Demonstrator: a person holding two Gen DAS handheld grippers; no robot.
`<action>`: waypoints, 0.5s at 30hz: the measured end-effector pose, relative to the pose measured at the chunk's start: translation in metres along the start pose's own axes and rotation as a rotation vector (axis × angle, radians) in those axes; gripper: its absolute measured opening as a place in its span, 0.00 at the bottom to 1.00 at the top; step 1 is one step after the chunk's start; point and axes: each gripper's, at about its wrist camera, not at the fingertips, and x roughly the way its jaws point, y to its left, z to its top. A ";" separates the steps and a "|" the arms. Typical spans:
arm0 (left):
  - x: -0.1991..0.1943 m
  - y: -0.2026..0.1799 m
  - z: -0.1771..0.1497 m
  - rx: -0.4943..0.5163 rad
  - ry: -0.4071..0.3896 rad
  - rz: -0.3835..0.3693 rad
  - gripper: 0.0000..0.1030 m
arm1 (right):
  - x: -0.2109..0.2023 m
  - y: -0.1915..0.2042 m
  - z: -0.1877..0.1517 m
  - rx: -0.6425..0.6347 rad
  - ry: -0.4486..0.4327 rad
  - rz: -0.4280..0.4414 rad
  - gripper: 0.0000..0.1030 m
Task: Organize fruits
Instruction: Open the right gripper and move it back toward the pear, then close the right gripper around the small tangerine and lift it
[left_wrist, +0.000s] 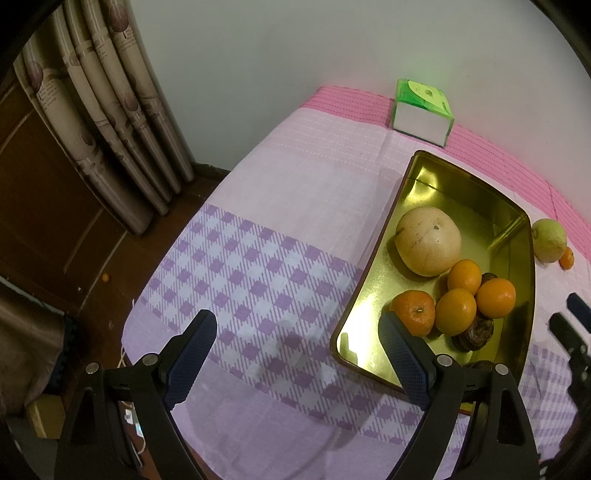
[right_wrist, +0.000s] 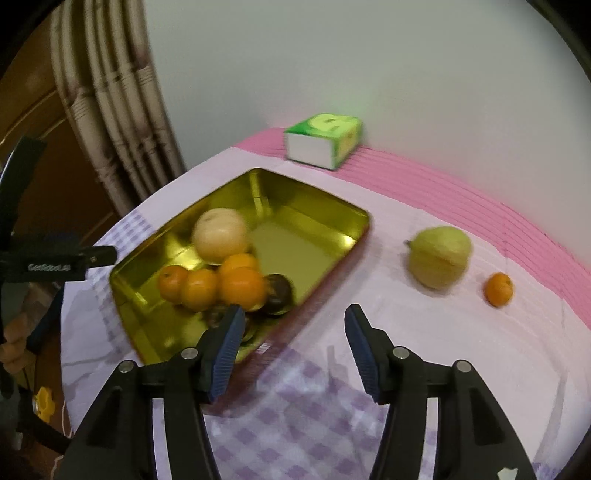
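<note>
The gold tray is set on the bench, near its far edge. Four oranges, a pale round fruit and dark fruits are held in the tray. A pear and a small orange lie on the cloth, right of the tray, toward the bench's right edge. The right hand-held gripper is parted and empty, over the tray's near rim; the pear lies ahead and to its right. The left hand-held gripper is spread wide, empty, left of the tray.
</note>
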 end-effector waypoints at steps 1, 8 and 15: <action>0.000 0.000 0.001 -0.001 0.001 -0.002 0.87 | -0.001 -0.005 -0.001 0.009 -0.002 -0.010 0.53; 0.002 0.000 0.000 0.000 0.002 0.000 0.87 | -0.006 -0.049 -0.008 0.078 -0.008 -0.092 0.54; 0.004 -0.001 0.000 0.014 0.001 0.008 0.86 | -0.009 -0.093 -0.016 0.148 -0.018 -0.171 0.54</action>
